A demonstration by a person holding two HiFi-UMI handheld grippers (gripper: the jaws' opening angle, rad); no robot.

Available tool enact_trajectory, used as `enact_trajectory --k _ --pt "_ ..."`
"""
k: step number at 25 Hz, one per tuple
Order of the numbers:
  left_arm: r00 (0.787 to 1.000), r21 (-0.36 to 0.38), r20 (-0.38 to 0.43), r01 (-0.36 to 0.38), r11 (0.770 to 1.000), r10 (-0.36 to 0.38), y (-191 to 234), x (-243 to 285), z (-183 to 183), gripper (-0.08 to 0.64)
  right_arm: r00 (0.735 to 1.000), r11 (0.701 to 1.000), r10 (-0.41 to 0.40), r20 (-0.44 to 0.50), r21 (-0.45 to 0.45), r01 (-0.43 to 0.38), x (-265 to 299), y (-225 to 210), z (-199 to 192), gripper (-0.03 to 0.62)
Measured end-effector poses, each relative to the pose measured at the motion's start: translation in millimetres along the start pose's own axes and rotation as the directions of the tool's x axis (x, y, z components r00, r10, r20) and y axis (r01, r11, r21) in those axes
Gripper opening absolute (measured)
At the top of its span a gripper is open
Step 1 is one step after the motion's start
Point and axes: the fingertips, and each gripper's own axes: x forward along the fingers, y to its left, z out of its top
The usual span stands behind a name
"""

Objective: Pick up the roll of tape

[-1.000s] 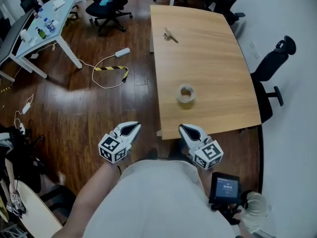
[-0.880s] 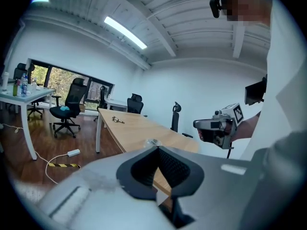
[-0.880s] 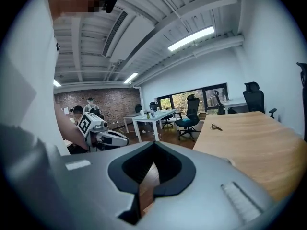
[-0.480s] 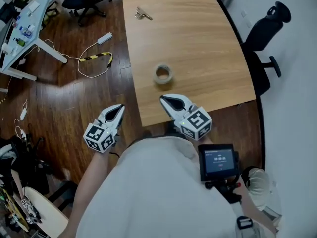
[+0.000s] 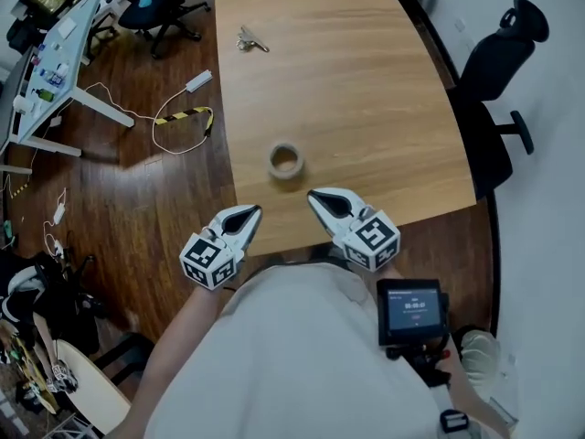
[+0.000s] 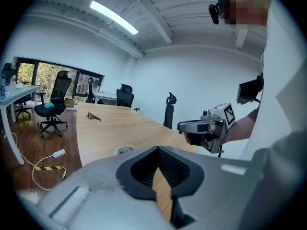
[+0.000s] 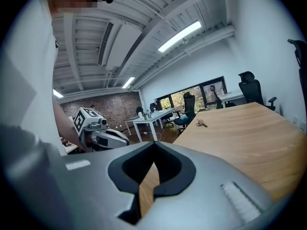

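My 2 pairs of jaws are closed on nothing. The left gripper [image 5: 247, 214] is at the worktop's near-left corner, the right gripper [image 5: 322, 198] just past its near edge. The tape [image 5: 285, 161] lies flat ahead between them, across bare wood. Keys [image 5: 249, 40] lie at the far end of the wooden worktop [image 5: 366, 90]. A black chair [image 5: 498, 108] stands right. A cable [image 5: 183, 122] trails over the dark floor [image 5: 137, 199] on the left.

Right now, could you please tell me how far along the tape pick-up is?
Done: nothing yet; the roll of tape lies flat on the table, untouched. In hand: the left gripper and right gripper, both shut and empty, hover by the table's near edge, short of the roll. Left: open one, reach the roll, close on it, lift.
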Motion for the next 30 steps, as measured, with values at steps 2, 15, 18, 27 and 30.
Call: enact_trajectory --k 2,15,18,27,30 --pt "1.0 0.009 -0.02 0.006 1.0 -0.006 -6 14 3 0.005 1.0 1.0 0.004 -0.002 0.009 -0.004 -5 -11 -2 0.005" --pt "0.993 -0.041 -0.034 -0.115 0.993 0.114 -12 39 2 0.006 0.984 0.989 0.144 -0.102 0.005 -0.145 6 -39 -22 0.005" --pt "0.988 -0.072 -0.046 -0.148 0.986 0.145 -5 36 -6 0.005 0.974 0.986 0.163 -0.156 0.012 -0.163 17 -40 -29 0.006" --pt "0.988 -0.164 -0.011 -0.155 0.974 0.156 16 16 -20 0.005 0.93 0.976 0.171 -0.324 -0.075 -0.205 61 -29 -44 0.006" --pt "0.991 -0.198 0.001 -0.132 0.971 0.135 14 11 -29 0.005 0.901 0.967 0.18 -0.395 -0.096 -0.236 74 -23 -50 0.005"
